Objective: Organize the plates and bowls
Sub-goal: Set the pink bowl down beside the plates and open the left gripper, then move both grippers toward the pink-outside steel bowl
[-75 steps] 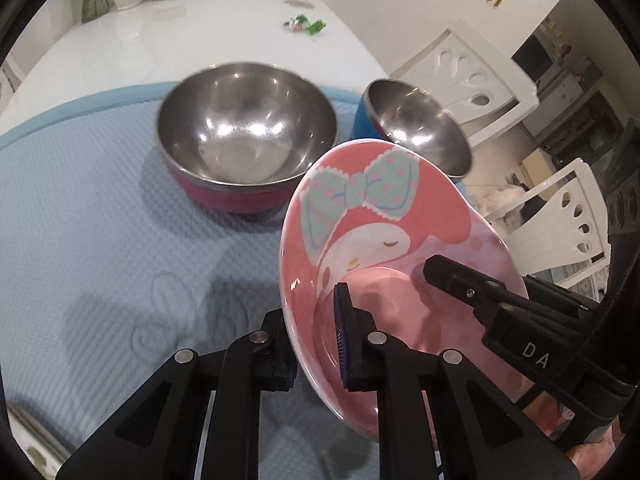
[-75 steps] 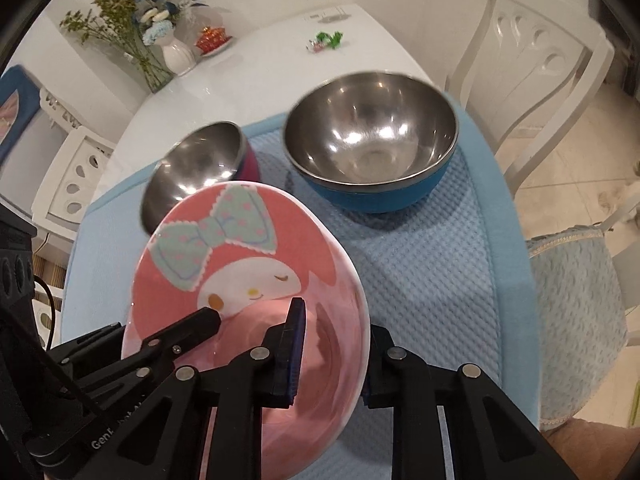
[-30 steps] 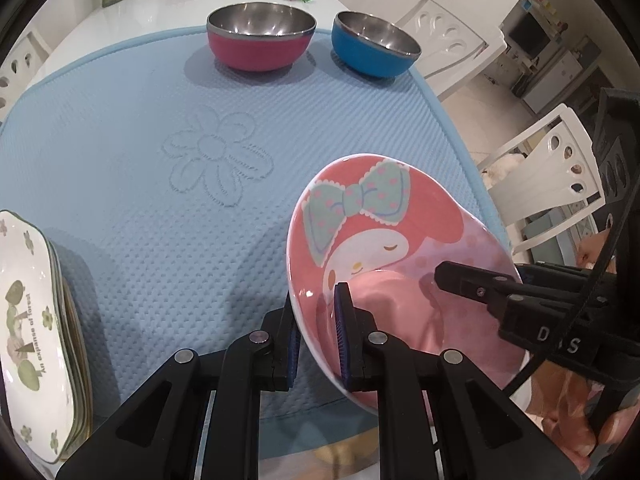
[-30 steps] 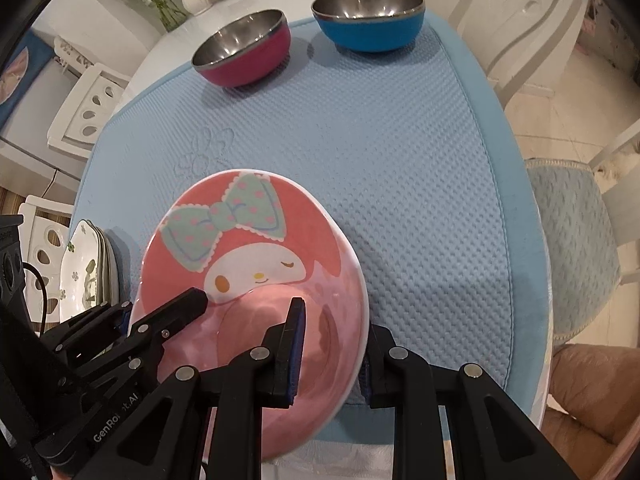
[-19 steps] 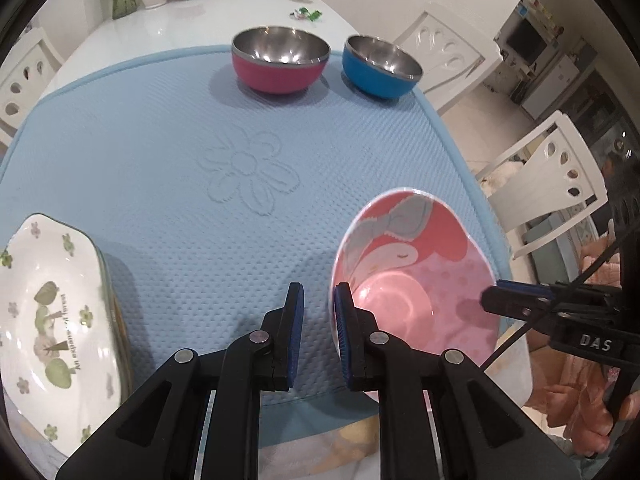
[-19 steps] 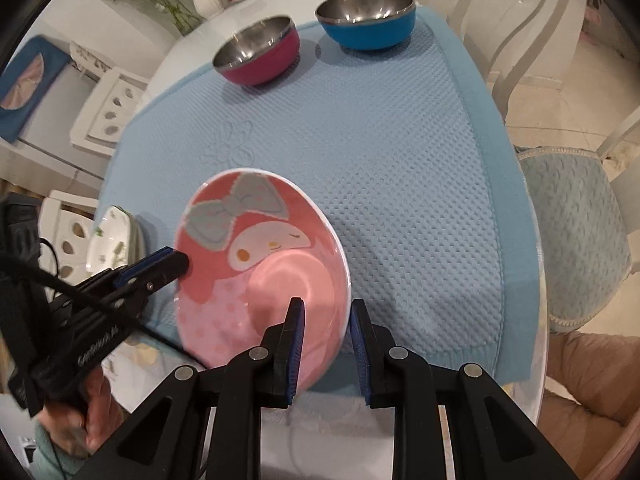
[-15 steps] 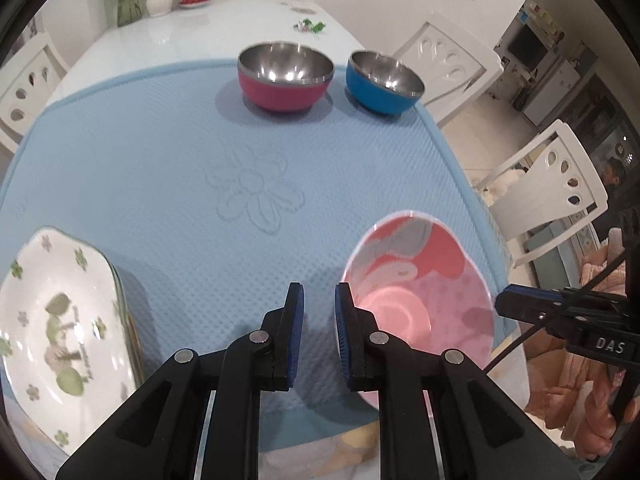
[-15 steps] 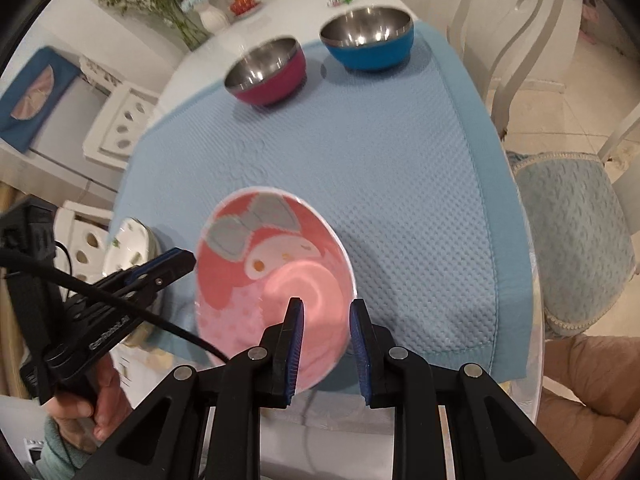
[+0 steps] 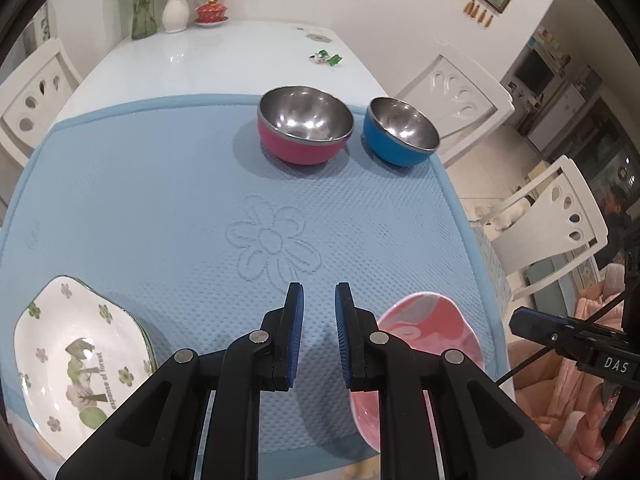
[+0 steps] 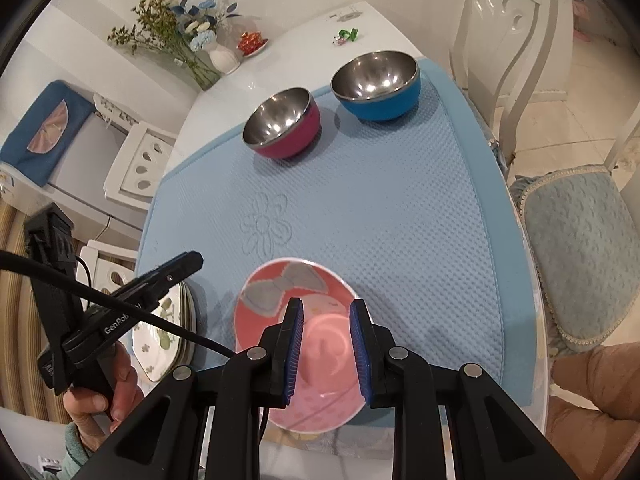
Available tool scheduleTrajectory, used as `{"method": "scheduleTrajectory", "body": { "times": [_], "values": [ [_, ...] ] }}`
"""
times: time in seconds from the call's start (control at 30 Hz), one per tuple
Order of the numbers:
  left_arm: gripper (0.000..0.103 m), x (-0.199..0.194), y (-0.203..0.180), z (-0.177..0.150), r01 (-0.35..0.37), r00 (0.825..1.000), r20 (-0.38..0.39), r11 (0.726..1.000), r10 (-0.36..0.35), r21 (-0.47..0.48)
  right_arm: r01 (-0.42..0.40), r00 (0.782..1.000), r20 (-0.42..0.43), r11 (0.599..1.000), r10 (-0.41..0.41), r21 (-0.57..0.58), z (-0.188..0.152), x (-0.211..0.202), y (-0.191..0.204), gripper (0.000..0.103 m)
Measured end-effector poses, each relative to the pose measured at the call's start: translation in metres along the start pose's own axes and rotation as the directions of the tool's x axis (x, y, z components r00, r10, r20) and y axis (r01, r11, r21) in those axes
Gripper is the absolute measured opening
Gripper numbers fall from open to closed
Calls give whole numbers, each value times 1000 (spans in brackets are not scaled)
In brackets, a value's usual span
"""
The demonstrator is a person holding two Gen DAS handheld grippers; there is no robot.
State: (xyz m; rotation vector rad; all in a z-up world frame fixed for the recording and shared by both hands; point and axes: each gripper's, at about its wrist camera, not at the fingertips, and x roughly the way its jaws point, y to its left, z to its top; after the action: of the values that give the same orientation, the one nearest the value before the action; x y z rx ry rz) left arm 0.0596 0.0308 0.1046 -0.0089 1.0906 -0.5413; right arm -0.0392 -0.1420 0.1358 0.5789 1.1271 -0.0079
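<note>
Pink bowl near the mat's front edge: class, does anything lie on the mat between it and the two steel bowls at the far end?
Nothing visible does. Between the pink bowl and the magenta bowl and blue bowl, only bare blue mat shows.

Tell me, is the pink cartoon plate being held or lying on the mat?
Lying flat on the blue mat. The pink plate sits free below the open right gripper.
</note>
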Motion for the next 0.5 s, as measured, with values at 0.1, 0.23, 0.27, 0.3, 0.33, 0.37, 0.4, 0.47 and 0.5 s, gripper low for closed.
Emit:
{"method": "scheduleTrajectory", "body": {
  "times": [0.1,0.23,0.27,0.3,0.33,0.37,0.4,0.47,0.5],
  "values": [
    [14,3,4,3,-3,1000,-5,1000,3,-15,-8,1000,9,1000,8,3,7,-2,-1,23],
    [14,5,6,8,-9,1000,-5,1000,9,-19,-20,999,31,1000,20,5,21,-4,2,23],
    [14,5,7,9,-11,1000,-3,1000,11,-18,-25,999,35,1000,25,5,25,-4,2,23],
    [14,5,7,11,-13,1000,-2,1000,13,-19,-30,999,39,1000,30,5,27,-4,3,23],
    [14,6,8,12,-13,1000,-1,1000,13,-20,-35,998,44,999,35,4,31,-4,4,23],
    [14,5,9,13,-14,1000,1,1000,14,-22,-39,998,46,999,39,3,34,-3,5,23],
    [14,6,10,14,-14,1000,2,1000,14,-24,-43,998,48,999,43,1,37,-4,5,23],
    [14,7,11,17,-15,1000,2,1000,15,-27,-49,997,52,999,49,-1,41,-3,8,24],
    [14,8,13,18,-15,1000,2,999,15,-28,-50,997,53,999,50,-4,43,-2,9,24]
  ]
}}
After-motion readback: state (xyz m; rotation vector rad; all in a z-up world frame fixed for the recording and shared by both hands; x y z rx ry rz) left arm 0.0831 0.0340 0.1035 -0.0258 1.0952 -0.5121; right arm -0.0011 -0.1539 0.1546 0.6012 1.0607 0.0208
